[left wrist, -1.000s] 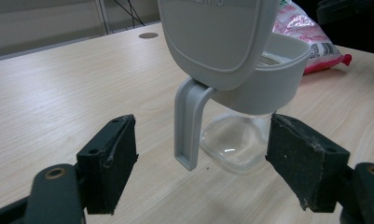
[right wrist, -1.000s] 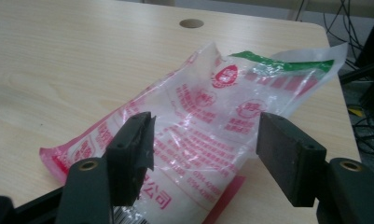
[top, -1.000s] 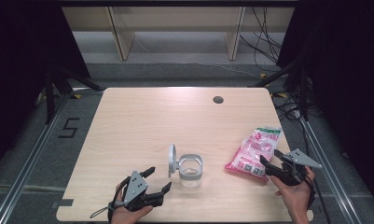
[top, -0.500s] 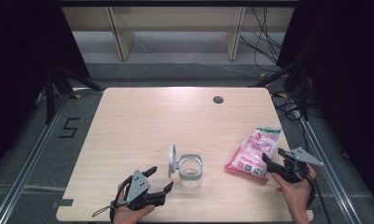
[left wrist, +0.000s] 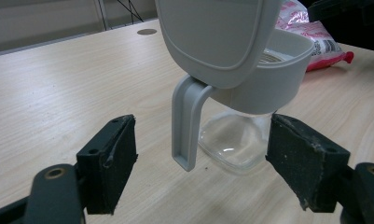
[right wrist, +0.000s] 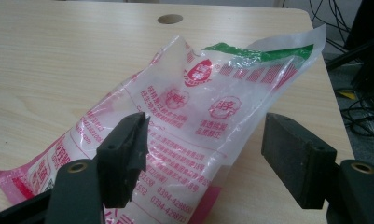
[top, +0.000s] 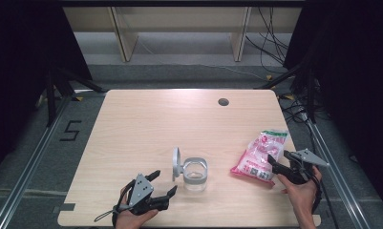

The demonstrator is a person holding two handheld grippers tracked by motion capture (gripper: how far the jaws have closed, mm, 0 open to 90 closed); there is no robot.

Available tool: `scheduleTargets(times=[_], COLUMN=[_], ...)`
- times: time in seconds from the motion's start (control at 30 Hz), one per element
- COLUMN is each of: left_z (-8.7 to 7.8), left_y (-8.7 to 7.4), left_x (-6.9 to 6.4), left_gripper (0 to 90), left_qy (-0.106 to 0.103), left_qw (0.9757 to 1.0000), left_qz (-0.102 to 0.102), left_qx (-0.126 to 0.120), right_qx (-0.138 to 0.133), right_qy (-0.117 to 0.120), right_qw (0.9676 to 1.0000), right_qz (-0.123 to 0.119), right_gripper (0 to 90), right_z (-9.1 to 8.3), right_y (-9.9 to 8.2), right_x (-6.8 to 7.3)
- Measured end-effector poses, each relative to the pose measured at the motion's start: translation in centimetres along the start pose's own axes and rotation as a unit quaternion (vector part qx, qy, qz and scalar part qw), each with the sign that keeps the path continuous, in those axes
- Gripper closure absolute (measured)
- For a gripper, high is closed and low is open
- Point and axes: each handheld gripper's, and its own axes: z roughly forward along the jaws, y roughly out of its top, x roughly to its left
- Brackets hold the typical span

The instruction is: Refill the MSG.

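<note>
Clear jar point(top: 195, 175), hinged grey lid point(top: 176, 162) up for filling. Left gripper point(top: 164, 182) gaped wide beside it, holding nothing. Right gripper point(top: 275, 167) stood wide at the pink bag point(top: 259, 155), jaws just opened, not gripping.

A clear glass jar point(top: 195, 174) with a grey plastic collar, a grey handle and a hinged grey lid point(top: 176, 163) swung up on edge stands upright near the front middle of the table. Well apart to its right, a crinkled clear plastic bag point(top: 260, 155) with pink print and a green strip at its far end lies slanted near the table's right edge.
</note>
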Motion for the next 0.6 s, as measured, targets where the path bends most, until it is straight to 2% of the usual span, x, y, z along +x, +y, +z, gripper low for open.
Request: scheduleTargets(times=[0.03,0.07,0.1,0.13,0.17,0.2,0.23,0.27,0.3,0.33,0.37,0.4,0.43,0.47,0.5,0.57,0.6], left_z=[0.0,0.0,-0.1,-0.1,-0.1,-0.1,-0.1,0.0,-0.1,-0.1,-0.1,-0.2,-0.2,-0.1,0.0,0.0,0.0], left_y=[0.0,-0.1,0.0,0.0,-0.1,-0.1,0.0,-0.1,-0.1,-0.1,-0.2,-0.3,-0.4,-0.5,-0.5,-0.4,-0.4], left_x=[0.0,-0.1,0.0,0.0,0.0,-0.1,-0.1,-0.3,-0.2,-0.2,-0.1,-0.1,-0.3,-0.3,-0.3,-0.3,-0.3], left_gripper=[23.2,23.3,23.3,23.3,23.3,23.4,23.4,23.3,23.3,23.2,22.9,22.8,22.8,22.8,22.7,22.7,22.7], left_qy=[0.0,0.001,0.004,0.004,0.003,0.001,-0.001,-0.007,-0.01,-0.008,-0.006,-0.003,-0.003,-0.007,-0.005,-0.003,-0.004], left_qw=[1.0,0.9999,1.0,1.0,1.0,0.9999,0.9999,0.9998,0.9999,0.9999,0.9999,0.9999,0.9998,0.9998,0.9997,0.9998,0.9997], left_qz=[-0.002,-0.011,0.0,-0.004,-0.002,-0.005,0.001,-0.018,-0.004,-0.004,-0.004,-0.001,-0.011,-0.013,-0.02,-0.02,-0.021], left_qx=[0.001,0.001,0.006,0.008,0.008,0.009,0.011,0.006,0.006,0.007,0.007,0.011,0.015,0.012,0.011,0.01,0.008], right_qx=[-0.001,0.002,-0.002,0.006,0.0,0.008,0.002,0.005,-0.001,0.003,0.004,-0.001,0.008,0.008,0.015,0.018,0.02], right_qy=[0.004,0.007,0.007,0.002,-0.001,0.002,-0.004,-0.001,0.0,0.002,-0.004,0.0,0.002,0.002,-0.006,0.004,-0.001], right_qw=[1.0,0.9998,1.0,0.9999,1.0,0.9997,0.9999,0.9995,0.9999,0.9998,0.9999,0.9998,0.9991,0.9997,0.9998,0.9993,0.9989], right_qz=[-0.008,0.018,-0.007,0.013,0.002,0.025,0.014,0.033,0.01,0.019,0.014,0.017,0.042,0.023,0.016,0.033,0.043], right_gripper=[32.1,32.1,32.1,32.0,32.0,32.0,31.9,31.8,31.8,31.7,31.7,31.7,31.7,31.4,31.1,31.1,31.2], right_z=[0.2,0.1,0.3,0.4,0.5,0.5,0.7,0.7,1.0,1.1,1.3,1.6,1.6,1.9,2.0,2.4,2.5], right_y=[0.1,0.1,0.1,0.2,0.2,0.2,0.3,0.4,0.4,0.4,0.3,0.3,0.3,0.4,0.4,0.5,0.4], right_x=[-0.2,0.2,-0.3,0.1,-0.2,0.0,-0.2,-0.1,-0.6,-0.7,-0.9,-1.1,-0.9,-1.2,-1.3,-1.3,-1.3])
